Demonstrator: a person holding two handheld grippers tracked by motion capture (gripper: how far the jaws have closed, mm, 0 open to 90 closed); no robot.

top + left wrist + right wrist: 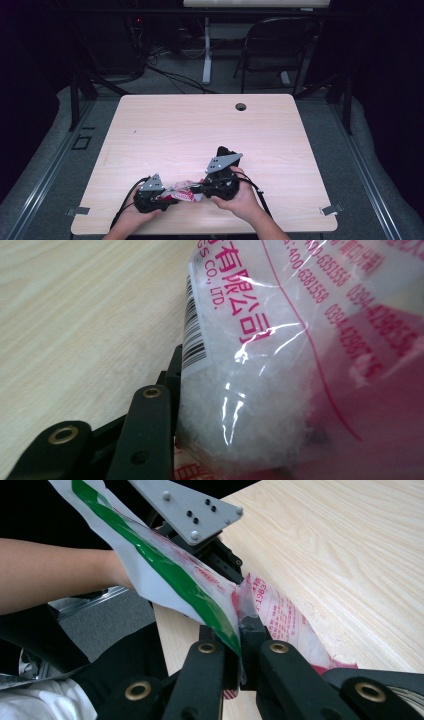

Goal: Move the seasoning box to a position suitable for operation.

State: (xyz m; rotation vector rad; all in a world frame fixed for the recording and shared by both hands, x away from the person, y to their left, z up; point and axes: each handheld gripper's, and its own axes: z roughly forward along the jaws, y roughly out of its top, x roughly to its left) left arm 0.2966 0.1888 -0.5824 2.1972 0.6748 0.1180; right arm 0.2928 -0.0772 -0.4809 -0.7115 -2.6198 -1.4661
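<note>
A clear plastic bag of white grains with red print hangs between both grippers, low over the table's near edge. My left gripper has the bag between its jaws. One black finger lies tight against the bag's barcode side, and the other is hidden behind it. My right gripper is shut on the bag's flat sealed edge, where a green stripe runs. The left gripper sits just beyond, under its grey plate.
Both hands rest near the table's front edge. A round cable hole sits at the far side of the table. A folding chair and a white desk leg stand behind it. A forearm crosses the right gripper view.
</note>
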